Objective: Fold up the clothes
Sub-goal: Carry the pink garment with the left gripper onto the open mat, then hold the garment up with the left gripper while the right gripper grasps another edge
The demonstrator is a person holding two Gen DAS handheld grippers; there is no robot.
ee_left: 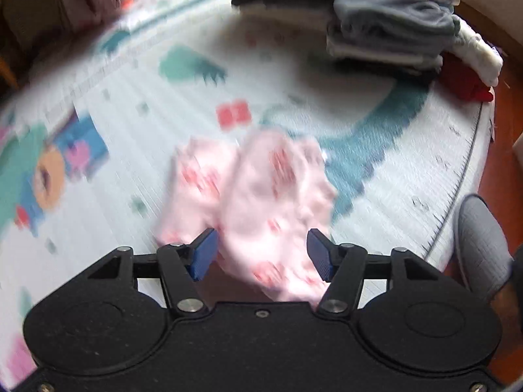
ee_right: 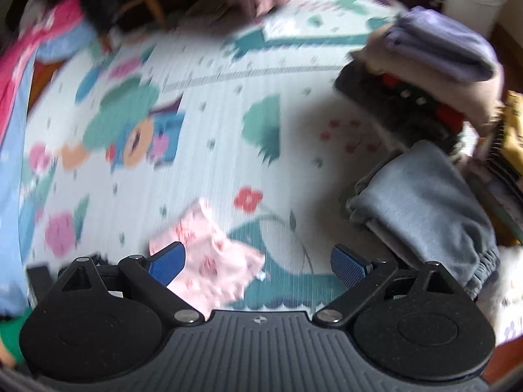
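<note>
Left wrist view, nearest: the left gripper [ee_left: 261, 251], black with blue ribbed pads, stands with its jaws apart. The small pale pink garment with red print [ee_left: 261, 202] lies crumpled between and beyond the pads; motion blur hides whether either pad touches it, but the pads do not press together on it. The garment rests on the pale play mat with teal, blue and pink cartoon pattern [ee_left: 130, 163]. To the left and ahead of the garment the mat is bare. The mat's stitched edge [ee_left: 470, 163] curves along the right of this view, with reddish-brown floor outside it, where a grey slipper [ee_left: 480, 241] stands just off the edge. Farther off, at the upper right, a stack of folded grey and blue clothes [ee_left: 392, 29] sits on the mat near that edge, with white and red cloth beside it.

Right wrist view, nearest: the right gripper [ee_right: 258, 264], of the same build, has its jaws wide apart and nothing between the pads; the pink garment lies by its left pad, partly under it in the view. Bare mat spreads ahead and to the left. At the right, folded grey trousers [ee_right: 425, 209] lie near; beyond them a second pile topped by lilac cloth [ee_right: 441, 45]. A pink and blue fabric mass [ee_right: 16, 104] borders the left side.
</note>
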